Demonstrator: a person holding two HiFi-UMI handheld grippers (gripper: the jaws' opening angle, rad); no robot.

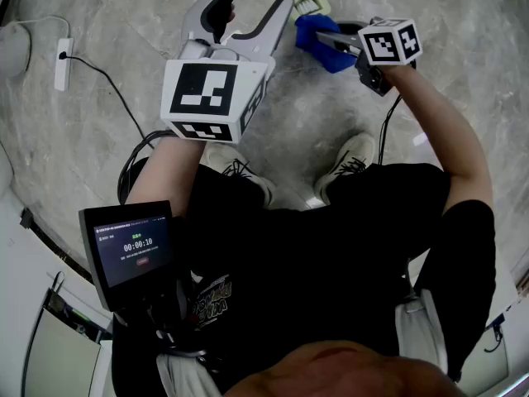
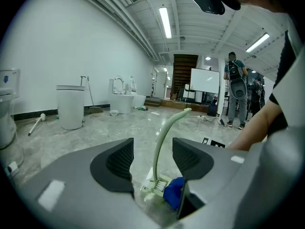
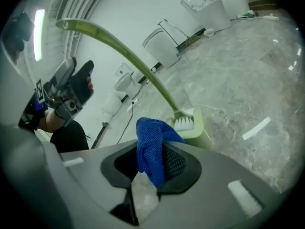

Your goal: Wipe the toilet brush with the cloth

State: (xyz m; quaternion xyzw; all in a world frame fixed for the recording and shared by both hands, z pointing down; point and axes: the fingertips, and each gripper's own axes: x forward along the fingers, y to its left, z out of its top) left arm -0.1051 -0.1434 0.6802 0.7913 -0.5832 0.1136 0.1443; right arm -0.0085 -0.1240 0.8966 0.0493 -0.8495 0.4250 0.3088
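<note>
A pale green toilet brush stands head-down in its green holder on the marble floor, its curved handle rising up. A blue cloth is pinched in my right gripper, which is shut on it. The cloth's top reaches close beside the white bristles. In the head view the cloth sits next to the brush at the top. My left gripper hangs open just short of the brush, with the handle showing beyond the gap between its jaws. Nothing is between its pads.
A power strip with a black cable lies on the floor at left. Toilets and a white round bin line the far wall. A person stands in the distance. My shoes are below the brush.
</note>
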